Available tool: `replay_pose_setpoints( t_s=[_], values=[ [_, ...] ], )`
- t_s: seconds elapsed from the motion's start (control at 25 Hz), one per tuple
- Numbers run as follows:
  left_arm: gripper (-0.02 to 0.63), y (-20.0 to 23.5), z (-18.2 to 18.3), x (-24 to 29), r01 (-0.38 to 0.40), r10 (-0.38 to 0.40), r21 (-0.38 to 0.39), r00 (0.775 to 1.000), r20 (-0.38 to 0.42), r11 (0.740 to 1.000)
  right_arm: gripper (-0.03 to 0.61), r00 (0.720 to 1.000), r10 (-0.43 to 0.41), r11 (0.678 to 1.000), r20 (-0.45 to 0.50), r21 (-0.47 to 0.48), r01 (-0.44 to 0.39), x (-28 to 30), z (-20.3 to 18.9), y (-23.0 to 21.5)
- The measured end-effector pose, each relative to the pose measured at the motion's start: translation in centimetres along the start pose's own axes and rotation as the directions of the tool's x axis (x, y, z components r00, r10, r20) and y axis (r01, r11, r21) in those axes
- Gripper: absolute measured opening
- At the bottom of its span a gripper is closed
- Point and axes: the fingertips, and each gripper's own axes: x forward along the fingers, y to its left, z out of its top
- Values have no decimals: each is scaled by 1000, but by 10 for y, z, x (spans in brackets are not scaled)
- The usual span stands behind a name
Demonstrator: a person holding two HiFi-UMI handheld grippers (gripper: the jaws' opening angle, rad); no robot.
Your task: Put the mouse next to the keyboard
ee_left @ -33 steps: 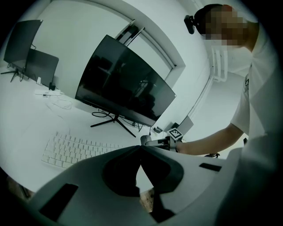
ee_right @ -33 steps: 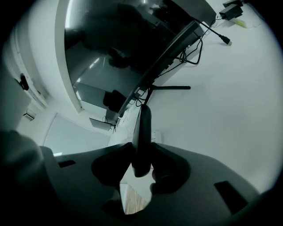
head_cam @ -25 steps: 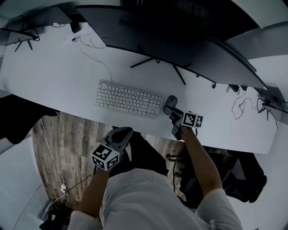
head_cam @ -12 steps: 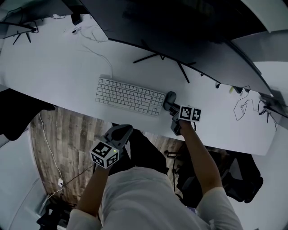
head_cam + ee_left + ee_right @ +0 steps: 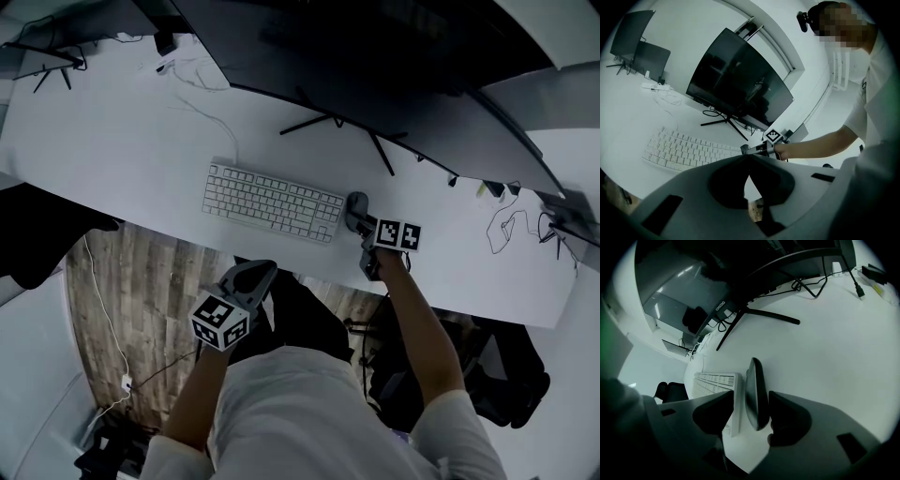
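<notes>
A dark mouse (image 5: 356,206) lies on the white desk (image 5: 122,141) just off the right end of the white keyboard (image 5: 272,202). My right gripper (image 5: 359,223) straddles the mouse from the near side. In the right gripper view the mouse (image 5: 756,392) stands between the jaws. The jaws are opening, and a gap shows on the side toward the keyboard (image 5: 717,383). My left gripper (image 5: 253,277) hangs in front of the desk edge over the floor, shut and empty. The left gripper view shows its tips (image 5: 749,159) meeting, with the keyboard (image 5: 689,150) beyond.
A wide curved monitor (image 5: 375,75) on thin black legs (image 5: 328,122) stands behind the keyboard. A white cable (image 5: 202,117) trails across the desk's left part. More cables lie at the far right (image 5: 506,225). Wood floor (image 5: 141,281) and a dark chair (image 5: 497,375) sit below the desk edge.
The mouse and right gripper have edged slightly closer to the keyboard's right end. The left gripper has stayed in place in front of the desk.
</notes>
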Motion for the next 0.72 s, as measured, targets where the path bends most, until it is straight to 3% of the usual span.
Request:
replay_pose_setpoints(
  t_s=[0.28, 0.72],
  values=[
    [17, -10, 4, -3, -4, 4, 21, 1000, 12, 1000, 261, 998, -55, 998, 25, -29, 55, -15, 2, -14],
    [17, -24, 10, -19, -16, 13, 77, 999, 37, 997, 258, 994, -31, 992, 103, -117, 43, -54, 1, 4]
  ],
)
